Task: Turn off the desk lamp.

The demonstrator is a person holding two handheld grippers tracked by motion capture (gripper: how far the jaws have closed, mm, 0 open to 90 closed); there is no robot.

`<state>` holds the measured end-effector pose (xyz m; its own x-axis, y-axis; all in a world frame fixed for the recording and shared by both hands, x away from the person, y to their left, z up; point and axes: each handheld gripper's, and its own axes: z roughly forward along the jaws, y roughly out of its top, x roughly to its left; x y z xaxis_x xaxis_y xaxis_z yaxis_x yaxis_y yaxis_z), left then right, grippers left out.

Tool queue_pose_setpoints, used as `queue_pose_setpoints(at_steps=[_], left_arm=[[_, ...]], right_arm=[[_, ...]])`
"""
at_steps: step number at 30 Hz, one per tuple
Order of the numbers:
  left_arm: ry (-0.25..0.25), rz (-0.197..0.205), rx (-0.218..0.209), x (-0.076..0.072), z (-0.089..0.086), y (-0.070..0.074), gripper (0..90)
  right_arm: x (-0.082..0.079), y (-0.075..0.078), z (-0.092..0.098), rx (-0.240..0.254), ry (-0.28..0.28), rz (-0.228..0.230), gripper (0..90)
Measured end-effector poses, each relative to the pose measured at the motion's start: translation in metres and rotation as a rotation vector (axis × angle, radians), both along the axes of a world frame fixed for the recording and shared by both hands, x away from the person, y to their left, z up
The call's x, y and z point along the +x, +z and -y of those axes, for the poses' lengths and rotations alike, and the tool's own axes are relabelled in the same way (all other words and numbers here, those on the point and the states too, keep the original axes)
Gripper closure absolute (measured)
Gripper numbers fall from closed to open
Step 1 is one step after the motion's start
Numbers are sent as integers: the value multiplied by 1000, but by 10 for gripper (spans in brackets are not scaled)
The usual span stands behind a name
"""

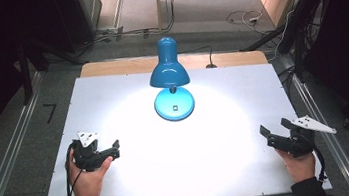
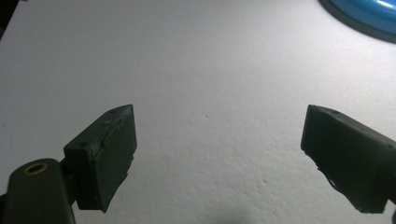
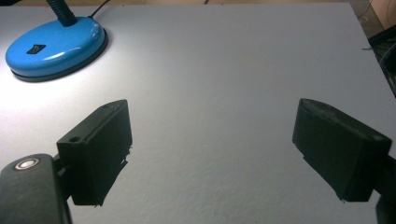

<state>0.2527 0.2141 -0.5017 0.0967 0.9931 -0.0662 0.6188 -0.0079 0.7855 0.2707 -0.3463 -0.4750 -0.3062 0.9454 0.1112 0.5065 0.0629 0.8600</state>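
High view: near edge of the white table, left gripper and right gripper rest low at opposite sides, well apart, both with jaws spread wide and nothing between them. Farther back at table centre stands a blue lamp, lit, shade over its round base, throwing a bright pool on the board. Beyond: grey floor, cables, dark room edges.
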Motion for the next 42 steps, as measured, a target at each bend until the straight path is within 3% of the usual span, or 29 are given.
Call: queue_pose_setpoints(at_steps=[5, 8, 24, 42], left_arm=[[7, 6, -16, 1, 1, 1, 116], [-18, 6, -38, 3, 7, 3, 119], [-84, 5, -38, 20, 40, 5, 113], [-121, 3, -50, 36, 59, 9, 112]], right_arm=[[0, 0, 1, 0, -1, 4, 106], [0, 0, 1, -2, -2, 4, 106], [0, 0, 0, -4, 5, 5, 107], [1, 0, -1, -6, 5, 4, 107]])
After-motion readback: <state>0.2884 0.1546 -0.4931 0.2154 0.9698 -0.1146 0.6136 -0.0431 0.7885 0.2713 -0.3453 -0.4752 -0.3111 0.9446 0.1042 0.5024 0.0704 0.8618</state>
